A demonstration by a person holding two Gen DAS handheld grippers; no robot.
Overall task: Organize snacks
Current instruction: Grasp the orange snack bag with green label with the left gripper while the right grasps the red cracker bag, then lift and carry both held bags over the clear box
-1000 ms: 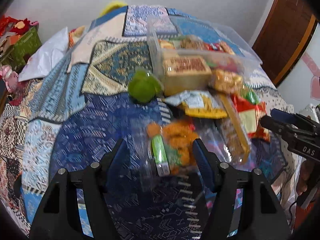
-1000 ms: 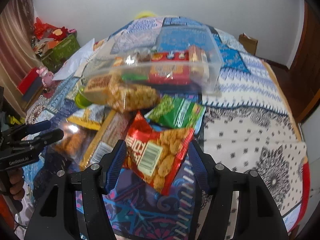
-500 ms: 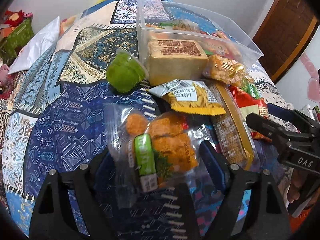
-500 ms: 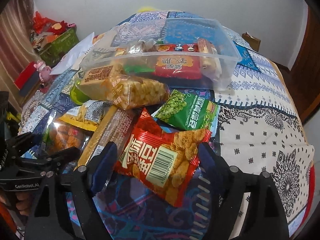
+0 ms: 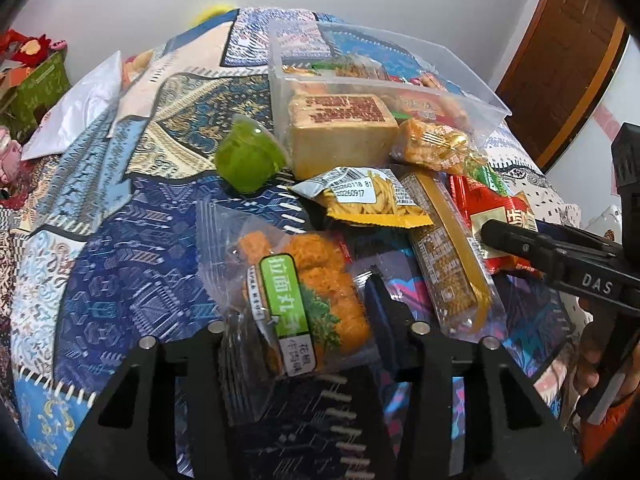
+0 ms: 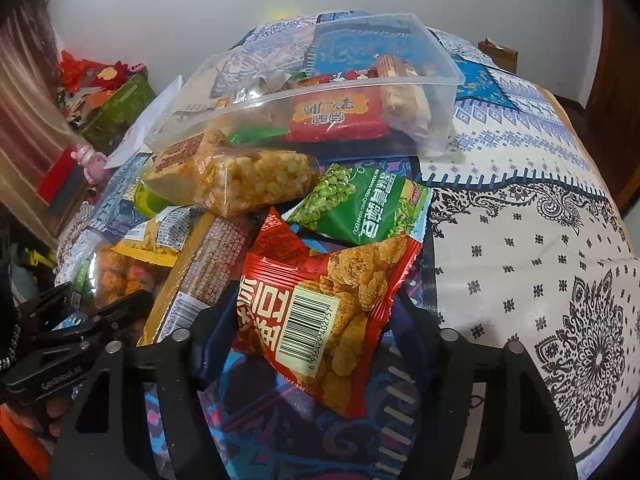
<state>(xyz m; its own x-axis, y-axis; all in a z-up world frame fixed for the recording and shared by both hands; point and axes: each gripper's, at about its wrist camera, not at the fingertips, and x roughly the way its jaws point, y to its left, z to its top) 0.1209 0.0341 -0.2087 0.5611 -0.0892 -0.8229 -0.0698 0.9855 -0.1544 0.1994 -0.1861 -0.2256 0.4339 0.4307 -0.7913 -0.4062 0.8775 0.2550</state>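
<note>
My left gripper [image 5: 300,300] is closing its jaws on a clear bag of orange snack balls [image 5: 308,280] with a green label; the pads press its sides. In the right wrist view my right gripper [image 6: 316,304] is closing on a red snack packet [image 6: 320,312] with a barcode, pinched between its fingers. Beyond them lies a heap: a yellow stick-snack pack [image 5: 372,200], a long brown bar [image 5: 448,256], a green pea pack [image 6: 360,204], a puffed-corn pack [image 6: 256,176] and a green jelly cup [image 5: 248,156]. Behind the heap stands a clear plastic bin [image 6: 440,64] holding several snacks.
Everything rests on a bed with a patterned blue and white quilt [image 6: 540,220]. A tan cake block [image 5: 340,132] leans on the bin's front wall. A green box [image 6: 124,104] with red items stands left of the bed. A wooden door [image 5: 568,48] is at the right.
Both grippers came closer to the heap, spread wide around their packets, then narrowed onto them. The orange bag and the red packet now sit pinched between the fingers.
</note>
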